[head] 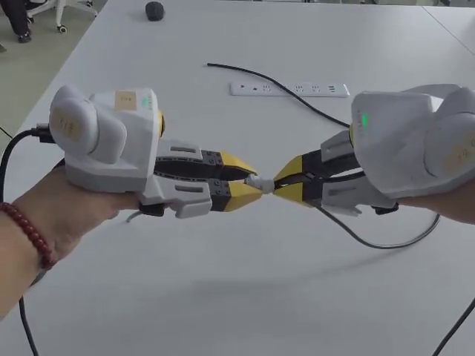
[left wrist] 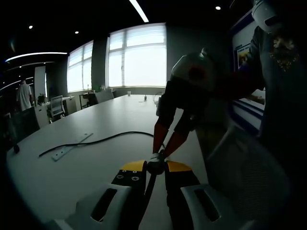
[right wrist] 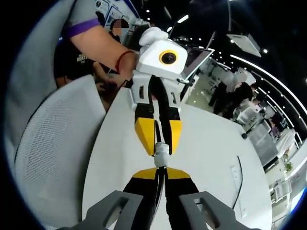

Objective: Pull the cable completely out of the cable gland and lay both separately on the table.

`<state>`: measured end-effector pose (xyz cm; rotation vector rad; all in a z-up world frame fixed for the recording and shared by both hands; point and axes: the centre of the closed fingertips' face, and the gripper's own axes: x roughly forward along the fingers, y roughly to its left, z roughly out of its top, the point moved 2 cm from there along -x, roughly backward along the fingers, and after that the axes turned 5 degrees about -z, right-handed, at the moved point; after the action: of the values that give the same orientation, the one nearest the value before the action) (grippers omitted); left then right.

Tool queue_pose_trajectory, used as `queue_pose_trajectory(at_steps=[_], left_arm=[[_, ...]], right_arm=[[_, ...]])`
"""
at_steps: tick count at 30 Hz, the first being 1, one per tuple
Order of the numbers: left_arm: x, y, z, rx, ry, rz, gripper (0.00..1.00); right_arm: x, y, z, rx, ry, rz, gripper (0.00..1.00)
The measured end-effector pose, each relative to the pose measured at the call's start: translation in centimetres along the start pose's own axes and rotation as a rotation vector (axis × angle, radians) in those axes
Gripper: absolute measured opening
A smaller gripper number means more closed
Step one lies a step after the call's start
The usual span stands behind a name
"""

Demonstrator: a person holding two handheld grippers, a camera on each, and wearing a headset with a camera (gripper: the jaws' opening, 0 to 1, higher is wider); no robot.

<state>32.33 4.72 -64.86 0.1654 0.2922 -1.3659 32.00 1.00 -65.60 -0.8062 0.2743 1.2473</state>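
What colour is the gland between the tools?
The small plastic cable gland is white, clearest in right gripper view.

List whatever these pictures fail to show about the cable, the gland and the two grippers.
Head view: how much cable remains inside the cable gland; the yellow fingers cover the joint.
Left gripper view: the right gripper is a backlit silhouette, its grip unreadable.
Head view: whether the black cord by the power strip is that same cable; the right gripper hides the link.
Head view: dark object at the top, too small to name.

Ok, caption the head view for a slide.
Left gripper grips the white cable gland; right gripper grips its black cable above the table.
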Motion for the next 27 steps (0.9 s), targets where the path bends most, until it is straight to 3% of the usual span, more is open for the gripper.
queue_pose_trajectory(at_steps=[27], left_arm=[[-0.2,0.2,-0.2,0.01,0.009,0.008,0.16]], right_arm=[[-0.9,0.1,-4.8,0.066,0.091,-0.029,0.0]])
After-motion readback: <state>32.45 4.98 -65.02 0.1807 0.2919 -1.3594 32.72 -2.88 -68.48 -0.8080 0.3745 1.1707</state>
